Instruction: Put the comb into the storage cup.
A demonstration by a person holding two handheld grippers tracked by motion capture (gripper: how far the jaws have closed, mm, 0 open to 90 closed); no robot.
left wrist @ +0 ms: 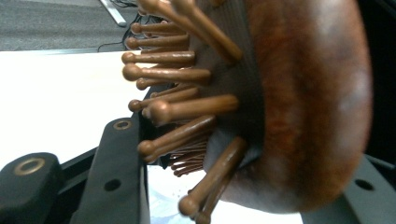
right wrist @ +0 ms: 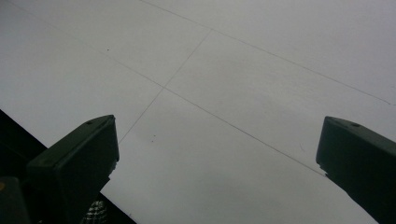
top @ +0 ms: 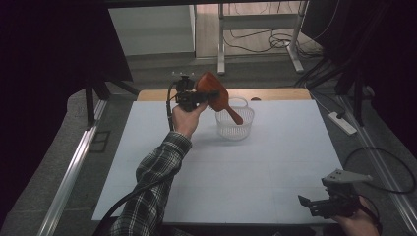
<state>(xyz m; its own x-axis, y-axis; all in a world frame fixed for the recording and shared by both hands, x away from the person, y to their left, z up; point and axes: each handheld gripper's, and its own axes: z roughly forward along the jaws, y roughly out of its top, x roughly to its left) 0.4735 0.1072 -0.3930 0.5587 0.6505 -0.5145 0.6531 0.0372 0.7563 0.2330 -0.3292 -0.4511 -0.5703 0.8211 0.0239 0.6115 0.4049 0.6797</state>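
A brown wooden hairbrush (top: 215,92) with round-tipped wooden pins is held up at the far middle of the table, and my left gripper (top: 196,96) is shut on its oval head. The brush handle slants down to the right, over the rim of a small white mesh basket (top: 236,129). In the left gripper view the brush head (left wrist: 303,102) sits between the jaws, pins pointing left. My right gripper (top: 310,205) rests low at the table's front right, open, with nothing between its fingers; the right gripper view has it (right wrist: 217,163) over bare white tabletop.
The white table top (top: 246,172) has a wooden strip along its far edge. Beyond it stand metal table legs (top: 221,44) and loose cables on the floor. A power strip (top: 342,123) lies off the right side. Dark curtains hang at both sides.
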